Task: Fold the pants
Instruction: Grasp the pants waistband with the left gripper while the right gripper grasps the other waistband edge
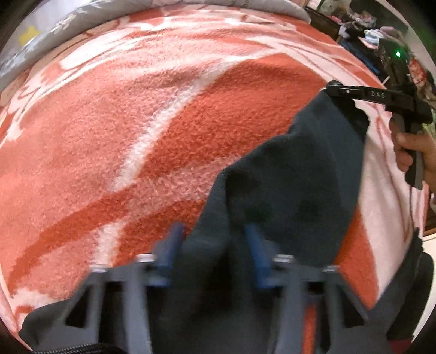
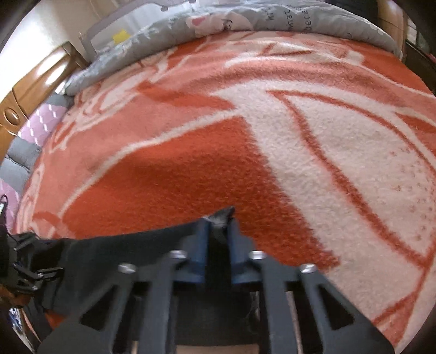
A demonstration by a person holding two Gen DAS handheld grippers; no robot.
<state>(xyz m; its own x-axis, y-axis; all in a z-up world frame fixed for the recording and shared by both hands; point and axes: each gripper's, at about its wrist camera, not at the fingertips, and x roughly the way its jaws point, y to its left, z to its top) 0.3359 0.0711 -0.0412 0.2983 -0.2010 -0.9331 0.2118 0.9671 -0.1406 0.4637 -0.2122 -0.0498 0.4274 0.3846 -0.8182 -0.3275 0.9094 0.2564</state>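
Note:
Dark grey fleece pants (image 1: 286,177) lie on an orange and white blanket (image 1: 109,136). In the left wrist view my left gripper (image 1: 214,239) has bunched pants fabric filling the gap between its blue pads (image 1: 174,245); the picture is blurred there. The cloth runs up and right to my right gripper (image 1: 333,88), which pinches a corner and is held by a hand (image 1: 411,147). In the right wrist view the right gripper (image 2: 219,226) is shut on a fold of the pants (image 2: 109,253), whose edge stretches left toward the other gripper's black body (image 2: 27,261).
The blanket (image 2: 327,136) covers a bed. A grey printed quilt (image 2: 245,21) is heaped along its far edge. Wooden furniture (image 2: 27,89) stands to the left of the bed, and cluttered items (image 1: 368,27) lie beyond it at the top right.

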